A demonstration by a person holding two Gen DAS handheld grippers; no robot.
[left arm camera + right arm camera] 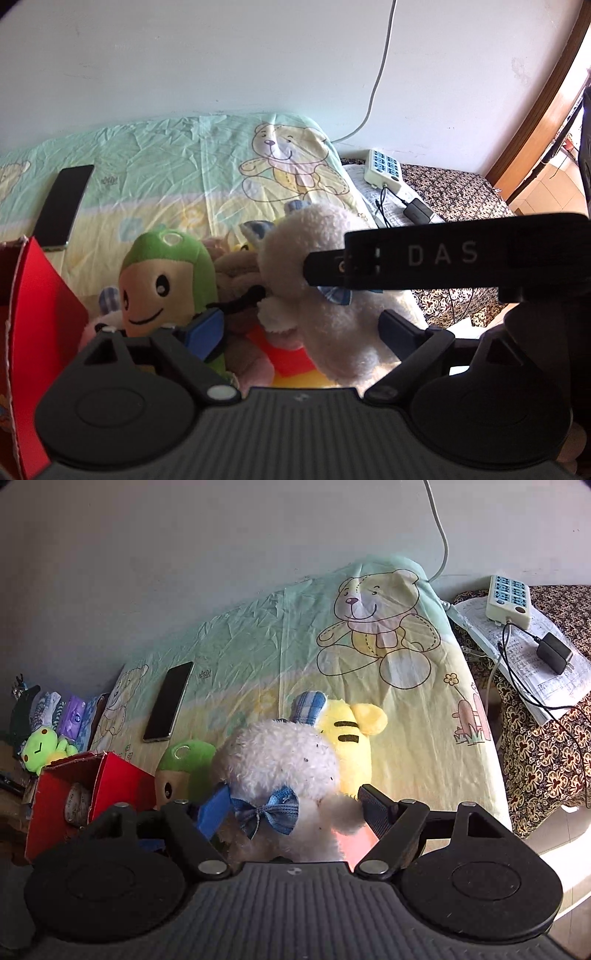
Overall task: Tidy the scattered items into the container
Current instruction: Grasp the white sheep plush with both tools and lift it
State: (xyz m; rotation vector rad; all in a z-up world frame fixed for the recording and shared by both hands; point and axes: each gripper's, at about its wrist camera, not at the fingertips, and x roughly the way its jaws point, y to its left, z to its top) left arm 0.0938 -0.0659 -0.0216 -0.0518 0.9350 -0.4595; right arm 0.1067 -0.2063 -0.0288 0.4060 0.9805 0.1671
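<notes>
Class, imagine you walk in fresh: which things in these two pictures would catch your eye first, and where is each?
The fluffy white plush toy with a blue bow stands out, sitting between the open fingers of the right gripper. Left of it a green-hooded smiling plush leans by the red box, and a yellow plush peeks from behind. They lie on a teddy-bear print sheet, with a black phone farther back.

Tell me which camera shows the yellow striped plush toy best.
The right wrist view: the yellow plush shows its head, ear and black stripes behind the white plush. The left wrist view shows only a yellow sliver.
</notes>
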